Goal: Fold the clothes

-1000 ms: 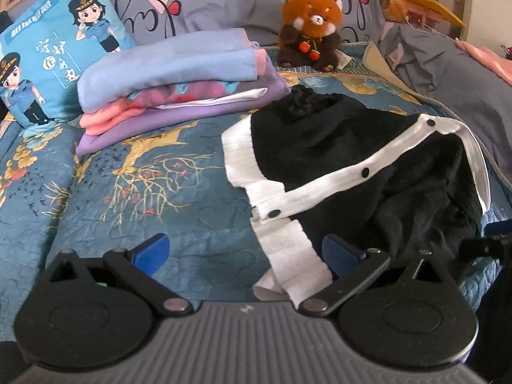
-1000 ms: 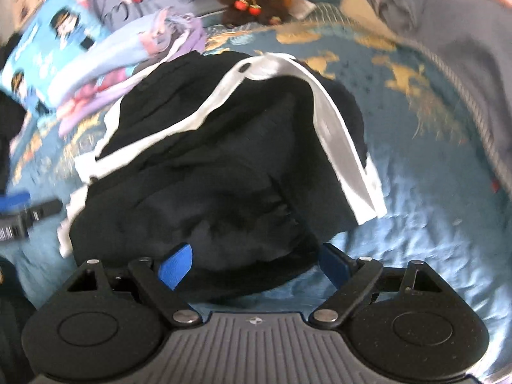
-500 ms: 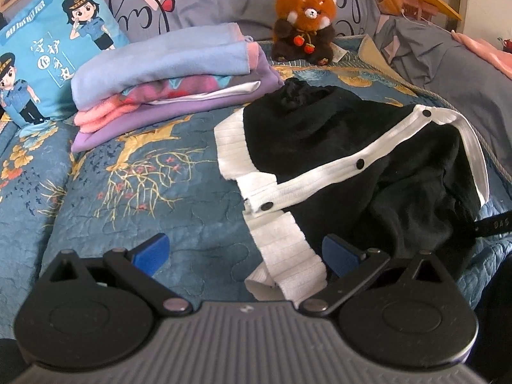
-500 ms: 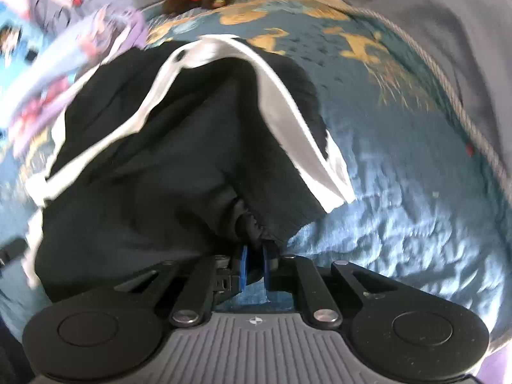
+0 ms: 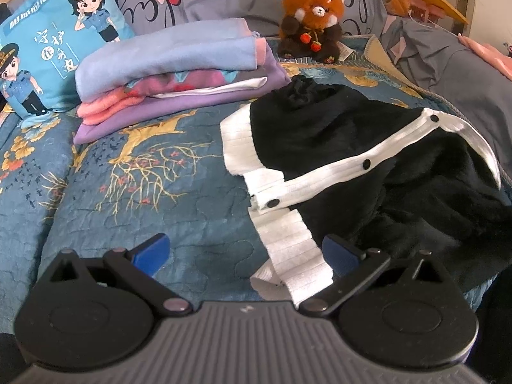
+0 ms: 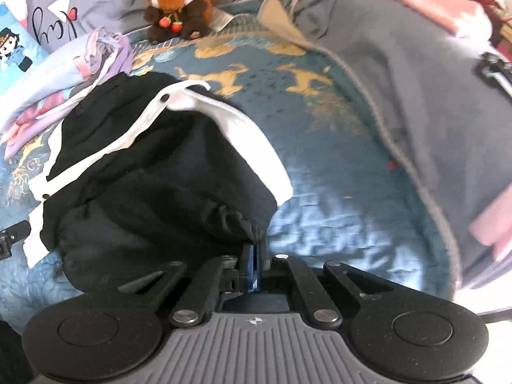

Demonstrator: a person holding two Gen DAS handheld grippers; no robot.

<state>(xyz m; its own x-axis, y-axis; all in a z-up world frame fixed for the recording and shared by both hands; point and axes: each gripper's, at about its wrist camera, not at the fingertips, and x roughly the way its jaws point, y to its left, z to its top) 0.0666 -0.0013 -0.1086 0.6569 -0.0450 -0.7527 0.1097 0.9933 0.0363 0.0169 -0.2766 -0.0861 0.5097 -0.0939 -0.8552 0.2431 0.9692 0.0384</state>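
My right gripper (image 6: 254,249) has closed onto the black cardigan (image 6: 153,172); left gripper (image 5: 246,251) gapes empty; folded stack (image 5: 172,73) done, cardigan unfolded.

The left hand-held gripper (image 5: 245,252) hangs low and level, its two blue fingers (image 5: 153,251) spread wide apart with nothing pinched between them. The right hand-held gripper (image 6: 255,267) is angled slightly downward, its blue fingers (image 6: 246,265) pressed together at the centre, clamping a bunched edge of black cloth (image 6: 236,217).
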